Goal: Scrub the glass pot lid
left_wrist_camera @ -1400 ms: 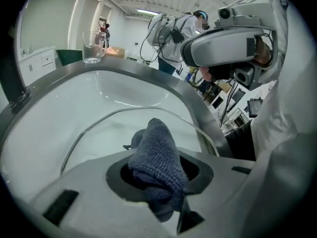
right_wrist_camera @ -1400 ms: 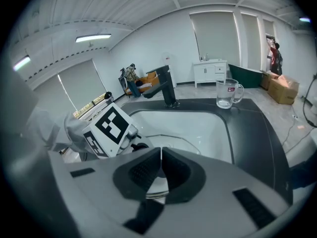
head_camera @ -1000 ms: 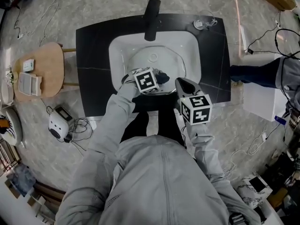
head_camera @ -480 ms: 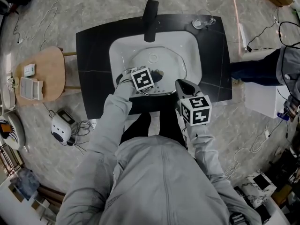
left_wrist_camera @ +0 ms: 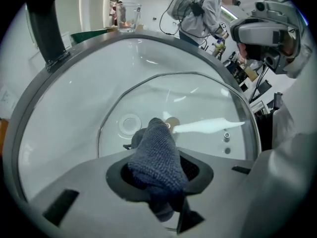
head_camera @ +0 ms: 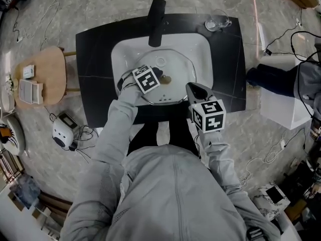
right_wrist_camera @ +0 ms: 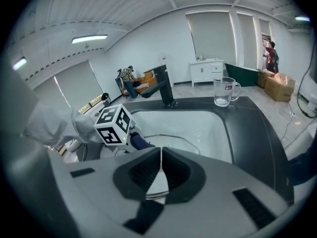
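Observation:
The glass pot lid (head_camera: 176, 67) lies in the white sink (head_camera: 201, 48), its brown knob (head_camera: 165, 79) showing. My left gripper (head_camera: 152, 77) is over the lid's left part, shut on a dark blue knitted cloth (left_wrist_camera: 156, 152) whose tip rests on the glass beside the knob (left_wrist_camera: 172, 123). My right gripper (head_camera: 193, 88) is at the lid's near right rim with its jaws shut, seemingly on the rim. In the right gripper view the jaws (right_wrist_camera: 161, 166) meet in a thin line over the lid (right_wrist_camera: 174, 139), and the left gripper's marker cube (right_wrist_camera: 114, 124) and cloth (right_wrist_camera: 138, 142) are at the left.
A black faucet (head_camera: 156, 15) stands behind the sink on the black counter (head_camera: 95, 59). A glass mug (head_camera: 216, 23) sits at the counter's far right corner. A wooden stool (head_camera: 42, 74) and cables lie on the floor to the left. A person (left_wrist_camera: 198, 11) stands in the background.
My left gripper has slid the cloth leftward across the lid, uncovering the knob. The right gripper has stayed at the lid's rim.

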The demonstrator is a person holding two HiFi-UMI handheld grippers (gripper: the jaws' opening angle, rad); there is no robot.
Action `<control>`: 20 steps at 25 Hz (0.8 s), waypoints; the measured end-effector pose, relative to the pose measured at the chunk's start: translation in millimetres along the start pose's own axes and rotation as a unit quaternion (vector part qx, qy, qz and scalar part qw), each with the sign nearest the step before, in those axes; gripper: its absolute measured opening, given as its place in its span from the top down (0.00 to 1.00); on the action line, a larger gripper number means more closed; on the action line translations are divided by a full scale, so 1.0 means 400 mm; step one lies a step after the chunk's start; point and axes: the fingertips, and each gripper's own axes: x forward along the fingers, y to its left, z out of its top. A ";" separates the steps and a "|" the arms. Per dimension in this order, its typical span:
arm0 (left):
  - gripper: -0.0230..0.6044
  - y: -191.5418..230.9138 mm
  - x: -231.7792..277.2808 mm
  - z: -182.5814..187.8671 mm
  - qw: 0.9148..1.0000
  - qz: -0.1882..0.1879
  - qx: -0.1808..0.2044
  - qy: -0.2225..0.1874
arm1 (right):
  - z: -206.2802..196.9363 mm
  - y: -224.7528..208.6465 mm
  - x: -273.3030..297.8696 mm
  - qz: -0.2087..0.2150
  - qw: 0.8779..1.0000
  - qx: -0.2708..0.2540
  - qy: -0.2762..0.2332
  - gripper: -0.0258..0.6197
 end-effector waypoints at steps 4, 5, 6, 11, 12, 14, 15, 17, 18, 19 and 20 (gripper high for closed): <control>0.77 0.044 0.016 0.019 0.999 0.018 -0.033 -0.012 | 0.002 -0.024 0.013 0.011 1.000 -0.007 0.013 0.91; 0.77 0.052 0.019 0.026 0.999 0.020 -0.044 -0.020 | 0.002 -0.029 0.016 0.014 1.000 -0.009 0.016 0.91; 0.77 0.059 0.022 0.032 0.998 0.019 -0.055 -0.027 | 0.000 -0.034 0.021 0.017 1.000 -0.011 0.019 0.91; 0.77 0.072 0.031 0.070 0.995 0.009 -0.083 -0.061 | 0.002 -0.057 0.040 0.029 0.999 -0.013 0.031 0.91; 0.77 0.072 0.033 0.076 0.994 0.007 -0.084 -0.065 | 0.004 -0.060 0.043 0.032 0.999 -0.014 0.033 0.91; 0.77 0.071 0.037 0.088 0.994 0.002 -0.085 -0.073 | 0.008 -0.069 0.049 0.035 0.999 -0.015 0.036 0.91; 0.77 0.069 0.040 0.095 0.993 0.000 -0.085 -0.077 | 0.009 -0.073 0.051 0.036 0.999 -0.016 0.036 0.91; 0.77 0.064 0.044 0.109 0.993 -0.006 -0.086 -0.086 | 0.012 -0.081 0.057 0.037 0.998 -0.017 0.037 0.91; 0.77 0.060 0.047 0.116 0.992 -0.010 -0.086 -0.090 | 0.013 -0.083 0.059 0.038 0.998 -0.017 0.038 0.91; 0.77 0.056 0.049 0.122 0.992 -0.014 -0.087 -0.093 | 0.014 -0.086 0.061 0.038 0.998 -0.018 0.038 0.91; 0.77 0.050 0.051 0.128 0.991 -0.018 -0.087 -0.095 | 0.015 -0.087 0.063 0.039 0.998 -0.018 0.039 0.91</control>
